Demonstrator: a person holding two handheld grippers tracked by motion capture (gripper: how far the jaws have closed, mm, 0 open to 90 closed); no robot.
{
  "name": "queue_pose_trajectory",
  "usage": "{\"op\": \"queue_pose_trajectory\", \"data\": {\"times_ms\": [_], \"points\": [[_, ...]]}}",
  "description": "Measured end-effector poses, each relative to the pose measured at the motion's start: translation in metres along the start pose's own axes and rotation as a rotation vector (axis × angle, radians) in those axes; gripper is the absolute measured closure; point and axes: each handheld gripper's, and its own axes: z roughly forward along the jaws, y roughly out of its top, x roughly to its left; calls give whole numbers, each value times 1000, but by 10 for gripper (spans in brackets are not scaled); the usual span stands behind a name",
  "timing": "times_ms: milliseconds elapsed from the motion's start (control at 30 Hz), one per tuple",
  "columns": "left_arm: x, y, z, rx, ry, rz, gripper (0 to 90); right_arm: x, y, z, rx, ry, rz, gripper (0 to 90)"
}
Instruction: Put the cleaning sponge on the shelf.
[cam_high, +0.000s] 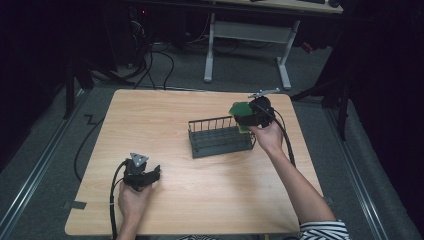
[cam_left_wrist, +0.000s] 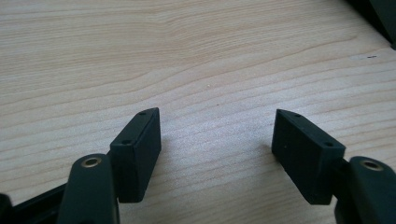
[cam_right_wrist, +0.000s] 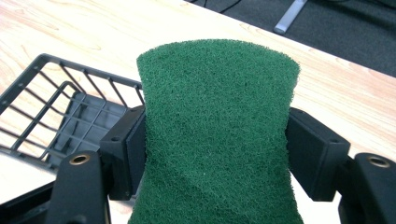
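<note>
A green scouring sponge (cam_right_wrist: 217, 135) is squeezed between the two black jaws of my right gripper (cam_right_wrist: 215, 149), which is shut on it. In the high view that gripper (cam_high: 245, 117) holds the sponge (cam_high: 240, 109) just above the right end of a dark wire rack (cam_high: 220, 136) at the table's middle. The rack (cam_right_wrist: 60, 116) lies below and to the left in the right gripper view. My left gripper (cam_high: 155, 171) rests low near the table's front left, open, with bare wood between its jaws (cam_left_wrist: 217, 144).
The wooden table (cam_high: 165, 115) has bare room left of the rack and along the front. A white-legged desk (cam_high: 247, 37) stands behind it on the grey floor. Cables trail from both grippers.
</note>
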Motion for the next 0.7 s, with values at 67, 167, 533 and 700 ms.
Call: {"op": "queue_pose_trajectory", "data": {"times_ms": [67, 167, 533, 700], "points": [[0, 0, 0, 0, 0, 0, 333, 1, 1, 3, 6, -1, 5, 296], [0, 0, 0, 1, 0, 1, 334, 2, 2, 11, 19, -2, 10, 295], [0, 0, 0, 1, -1, 1, 334, 7, 5, 28, 58, -8, 18, 295], [0, 0, 0, 1, 0, 1, 334, 10, 4, 33, 64, -17, 12, 294]]}}
